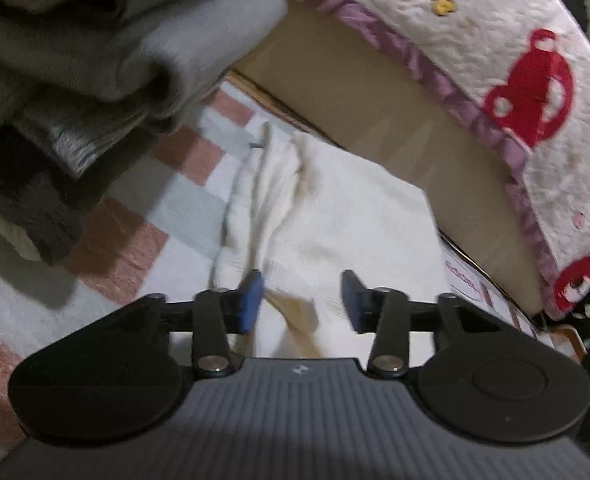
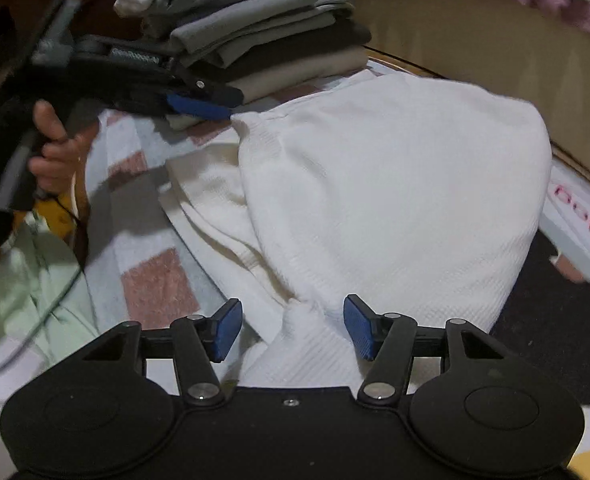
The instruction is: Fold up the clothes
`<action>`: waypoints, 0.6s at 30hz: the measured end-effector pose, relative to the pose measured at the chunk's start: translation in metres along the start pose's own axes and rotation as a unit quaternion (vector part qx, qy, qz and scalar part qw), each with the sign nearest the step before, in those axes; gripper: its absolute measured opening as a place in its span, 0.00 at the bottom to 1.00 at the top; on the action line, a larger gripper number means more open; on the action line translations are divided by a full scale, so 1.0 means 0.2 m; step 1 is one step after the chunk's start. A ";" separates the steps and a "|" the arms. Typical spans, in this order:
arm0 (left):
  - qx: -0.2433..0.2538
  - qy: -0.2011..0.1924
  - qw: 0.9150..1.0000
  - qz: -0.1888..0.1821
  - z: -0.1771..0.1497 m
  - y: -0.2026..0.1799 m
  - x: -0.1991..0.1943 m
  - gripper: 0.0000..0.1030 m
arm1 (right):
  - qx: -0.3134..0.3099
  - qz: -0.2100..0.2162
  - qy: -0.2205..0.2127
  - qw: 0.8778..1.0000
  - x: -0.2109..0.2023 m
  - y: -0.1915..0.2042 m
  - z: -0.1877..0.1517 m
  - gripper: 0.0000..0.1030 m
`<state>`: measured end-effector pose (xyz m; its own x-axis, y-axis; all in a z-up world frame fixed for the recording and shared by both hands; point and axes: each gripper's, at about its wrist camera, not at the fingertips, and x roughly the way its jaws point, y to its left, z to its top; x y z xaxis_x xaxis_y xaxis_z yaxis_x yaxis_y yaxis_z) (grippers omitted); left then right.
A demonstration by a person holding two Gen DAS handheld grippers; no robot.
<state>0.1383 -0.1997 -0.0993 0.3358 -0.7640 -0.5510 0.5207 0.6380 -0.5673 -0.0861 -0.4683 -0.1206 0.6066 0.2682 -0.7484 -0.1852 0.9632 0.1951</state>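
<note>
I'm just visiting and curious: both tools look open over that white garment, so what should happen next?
Probably close the right gripper on the bunched edge of the white garment between its open fingers, to lift it for another fold; nothing is gripped yet.

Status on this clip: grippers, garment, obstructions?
Left gripper open, right gripper open, nothing held. White garment lies part-folded on checked blanket. Folded stack close behind.

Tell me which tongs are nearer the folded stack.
Left. The left tongs reach right beside the stack's bottom layers. The right tongs sit farther back, at the near edge of the white garment.
</note>
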 end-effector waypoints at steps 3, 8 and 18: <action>0.021 0.003 1.000 0.015 0.00 -0.02 0.08 0.47 | 0.022 0.020 0.003 1.000 -0.01 -0.04 -0.01 0.62; 0.107 0.002 0.994 0.032 -0.01 -0.15 0.07 0.07 | 0.039 0.049 0.005 0.998 -0.02 -0.03 0.02 0.63; 0.096 0.056 0.991 0.080 -0.08 -0.09 0.05 0.16 | 0.086 0.038 -0.001 0.996 -0.16 -0.10 -0.03 0.61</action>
<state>0.1196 -0.2186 -0.1043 0.3430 -0.6323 -0.6946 0.6111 0.7118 -0.3462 -0.1065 -0.4955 -0.1046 0.5979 0.3410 -0.7254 -0.0954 0.9288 0.3580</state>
